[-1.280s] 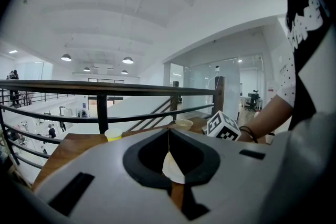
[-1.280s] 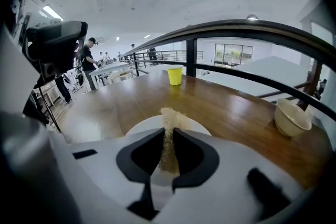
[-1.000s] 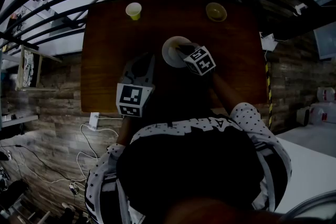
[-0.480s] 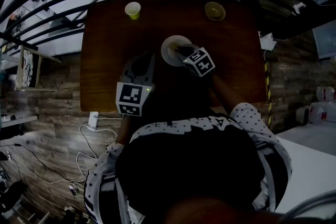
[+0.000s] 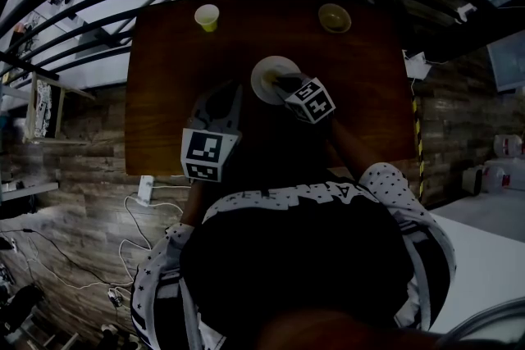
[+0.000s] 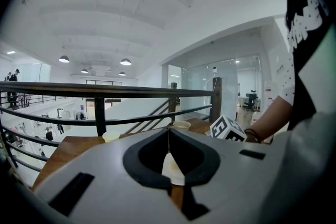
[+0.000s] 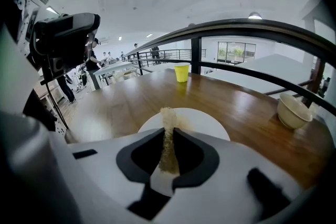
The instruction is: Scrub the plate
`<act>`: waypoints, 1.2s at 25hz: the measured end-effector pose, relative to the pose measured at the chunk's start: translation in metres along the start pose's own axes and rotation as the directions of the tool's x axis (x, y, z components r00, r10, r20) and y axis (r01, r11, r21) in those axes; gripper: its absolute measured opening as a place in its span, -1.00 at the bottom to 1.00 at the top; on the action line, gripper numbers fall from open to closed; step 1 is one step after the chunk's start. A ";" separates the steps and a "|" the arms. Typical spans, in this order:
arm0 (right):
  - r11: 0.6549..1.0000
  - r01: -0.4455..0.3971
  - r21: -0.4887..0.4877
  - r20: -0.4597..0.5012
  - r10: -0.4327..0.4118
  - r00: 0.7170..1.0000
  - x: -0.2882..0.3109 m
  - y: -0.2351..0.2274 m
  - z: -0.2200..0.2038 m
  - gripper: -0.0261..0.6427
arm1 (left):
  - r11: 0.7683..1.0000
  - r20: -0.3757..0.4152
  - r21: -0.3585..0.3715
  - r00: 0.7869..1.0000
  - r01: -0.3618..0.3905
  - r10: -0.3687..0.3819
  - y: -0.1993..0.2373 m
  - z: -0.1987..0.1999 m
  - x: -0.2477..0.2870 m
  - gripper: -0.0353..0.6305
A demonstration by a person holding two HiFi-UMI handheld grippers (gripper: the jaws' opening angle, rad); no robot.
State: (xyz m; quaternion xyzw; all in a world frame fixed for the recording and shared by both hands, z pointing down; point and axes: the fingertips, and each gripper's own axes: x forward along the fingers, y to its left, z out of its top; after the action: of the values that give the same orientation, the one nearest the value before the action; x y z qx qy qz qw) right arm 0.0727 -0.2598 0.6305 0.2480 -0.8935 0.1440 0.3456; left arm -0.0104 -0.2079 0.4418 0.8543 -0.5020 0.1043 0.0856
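Plate: a white plate (image 7: 202, 122) lies flat on the wooden table (image 5: 164, 94), about mid-table, just in front of the person.
Plate surface: mostly clean white in the right gripper view. A faint tan tinge sits just beside the pad's tip, and I cannot tell whether it is residue or shadow.
Scrub pad: a thin tan pad (image 7: 167, 115) stands on edge, its far end over the middle of the plate. It looks to be on the surface, though contact is not certain.
Right gripper: the right gripper (image 7: 167, 132) has its jaws closed narrow on the pad, which sticks out past the tips toward the plate.
Left gripper: the left gripper (image 6: 169, 136) is to the left of the plate and nearer the person, apart from its rim. Its tips meet in a thin line with nothing clamped; the pale patch in the slot behind them is probably the plate seen through.
Progress: scrubbing looks under way, with the pad in hand and on the plate. No dirt or foam shows how much is covered, so I judge the rim and outer parts may still need passes.
What is left: finish the strokes, then lift the pad away.
Surroundings: a yellow cup (image 5: 207, 15) stands at the far left of the table and a bowl (image 5: 335, 17) at the far right, both well apart from the plate.
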 end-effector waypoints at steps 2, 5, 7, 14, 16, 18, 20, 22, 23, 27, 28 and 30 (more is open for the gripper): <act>1.000 0.000 0.006 0.002 0.000 1.000 -0.001 0.001 -0.001 -0.77 | 1.000 0.000 -0.001 1.000 0.001 -0.001 -0.001 0.000 0.000 -0.85; 1.000 -0.008 0.010 -0.001 0.008 1.000 -0.004 0.005 -0.002 -0.78 | 1.000 0.000 0.001 1.000 0.001 -0.001 -0.001 0.001 -0.001 -0.85; 1.000 -0.012 0.013 -0.002 0.012 1.000 -0.004 0.006 -0.002 -0.77 | 1.000 0.001 -0.001 1.000 0.001 -0.001 -0.001 0.001 -0.001 -0.85; 0.999 -0.024 0.034 0.002 0.024 1.000 -0.005 0.012 -0.004 -0.77 | 1.000 0.000 -0.002 1.000 0.003 -0.003 -0.003 -0.002 -0.001 -0.85; 0.999 -0.028 0.037 0.004 0.028 1.000 -0.006 0.013 -0.005 -0.77 | 1.000 0.001 -0.003 1.000 0.003 -0.003 -0.003 -0.002 -0.001 -0.85; 0.999 -0.033 0.041 0.006 0.033 0.999 -0.006 0.014 -0.005 -0.77 | 1.000 0.001 -0.003 1.000 0.002 -0.002 -0.002 -0.002 0.000 -0.85; 0.998 -0.038 0.045 0.007 0.037 0.999 -0.006 0.016 -0.004 -0.77 | 1.000 0.000 -0.003 1.000 0.004 -0.004 -0.001 -0.002 0.000 -0.85; 0.998 -0.043 0.051 0.010 0.043 0.999 -0.007 0.019 -0.005 -0.77 | 1.000 -0.001 -0.003 1.000 0.006 -0.006 -0.002 -0.002 0.000 -0.85; 0.997 -0.045 0.056 0.013 0.044 0.999 -0.007 0.019 -0.005 -0.77 | 1.000 -0.001 -0.002 1.000 0.007 -0.007 -0.003 -0.001 0.000 -0.85; 0.996 -0.049 0.075 0.024 0.047 0.999 -0.010 0.021 -0.006 -0.77 | 1.000 0.000 -0.005 1.000 0.006 -0.006 -0.004 -0.001 0.000 -0.85; 0.996 -0.047 0.079 0.027 0.045 0.999 -0.010 0.021 -0.006 -0.77 | 1.000 0.000 -0.005 1.000 0.006 -0.006 -0.004 -0.001 0.000 -0.85; 0.995 -0.043 0.089 0.035 0.040 0.999 -0.009 0.021 -0.006 -0.77 | 1.000 -0.001 -0.005 1.000 0.006 -0.006 -0.004 -0.002 -0.001 -0.85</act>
State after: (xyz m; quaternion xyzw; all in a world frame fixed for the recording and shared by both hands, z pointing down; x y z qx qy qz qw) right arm 0.0704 -0.2367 0.6262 0.2470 -0.8966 0.1871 0.3163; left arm -0.0078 -0.2052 0.4433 0.8554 -0.4998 0.1033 0.0883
